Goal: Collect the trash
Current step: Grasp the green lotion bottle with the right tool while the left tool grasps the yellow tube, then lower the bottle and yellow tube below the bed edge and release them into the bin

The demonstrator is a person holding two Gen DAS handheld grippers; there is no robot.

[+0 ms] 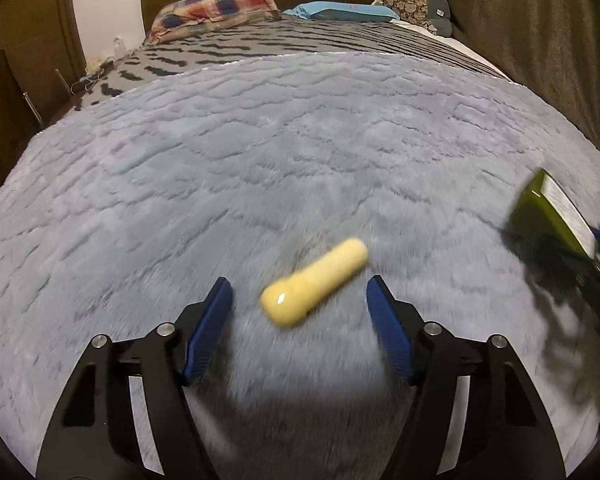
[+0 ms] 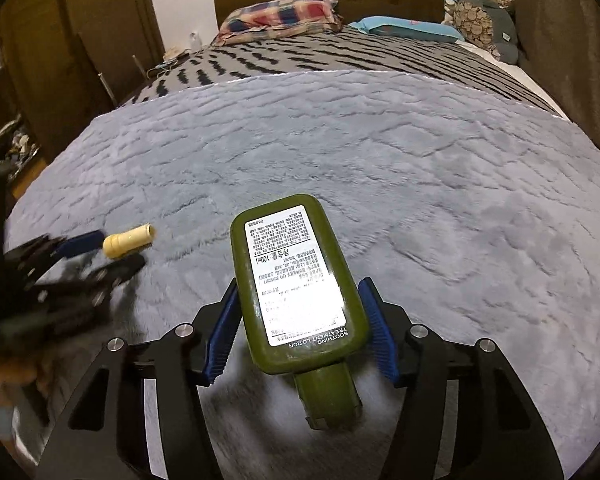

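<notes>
Green bottle point(image 2: 300, 280) between right tongs point(image 2: 300, 300), unclamped

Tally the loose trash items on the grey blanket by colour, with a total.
Green: 1, the green lotion bottle, between the right gripper jaws.
Pale yellow: 1, the yellow tube, lying between the open jaws of the left gripper.
Total: 2 on the grey blanket.
</notes>
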